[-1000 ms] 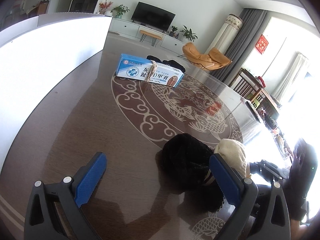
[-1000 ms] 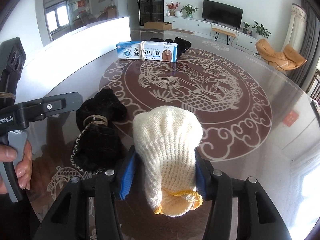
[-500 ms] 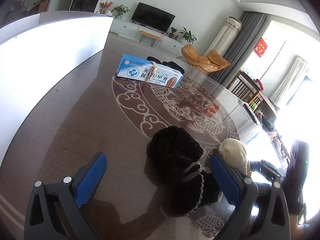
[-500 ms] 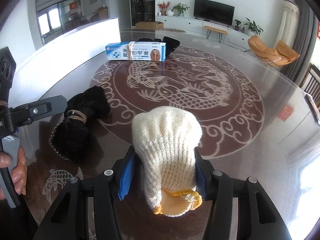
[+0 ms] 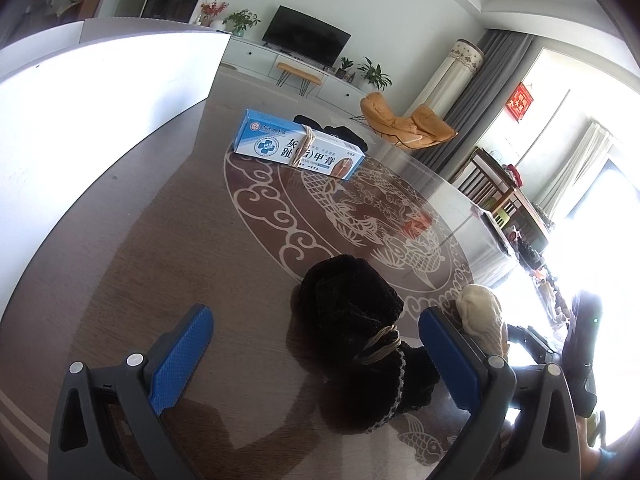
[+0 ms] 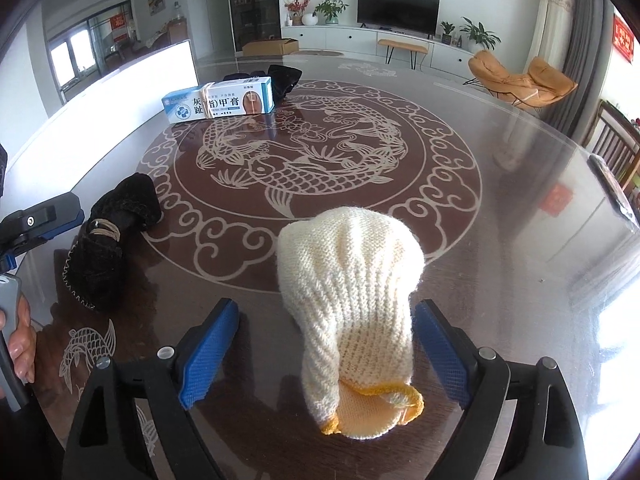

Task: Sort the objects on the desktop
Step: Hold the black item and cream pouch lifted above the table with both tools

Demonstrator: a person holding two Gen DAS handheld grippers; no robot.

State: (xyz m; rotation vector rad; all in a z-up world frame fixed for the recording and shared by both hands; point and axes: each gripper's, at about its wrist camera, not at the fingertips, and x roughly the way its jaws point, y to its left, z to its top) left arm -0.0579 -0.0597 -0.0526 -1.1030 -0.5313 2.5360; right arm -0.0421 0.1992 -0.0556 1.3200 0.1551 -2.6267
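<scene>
right wrist view has the right gripper (image 6: 326,346) with its jaws opening around the cream knitted glove (image 6: 348,300), which sits on the glass table (image 6: 500,184) between the blue pads (image 6: 208,354) with a gap showing on each side, so it looks released. its long axis runs near to far, yellow cuff toward the camera. the black glove bundle (image 6: 106,236), tied with a rubber band, lies to the left, well apart from the cream one. in the left wrist view that bundle is between the wide-open fingers of the left gripper (image 5: 318,360), nearer its right finger, untouched; the left hand is clearly the nearer. far across the table a banded ointment box (image 5: 298,146) rests with dark gloves (image 5: 346,136) just behind it. no container is in view.
</scene>
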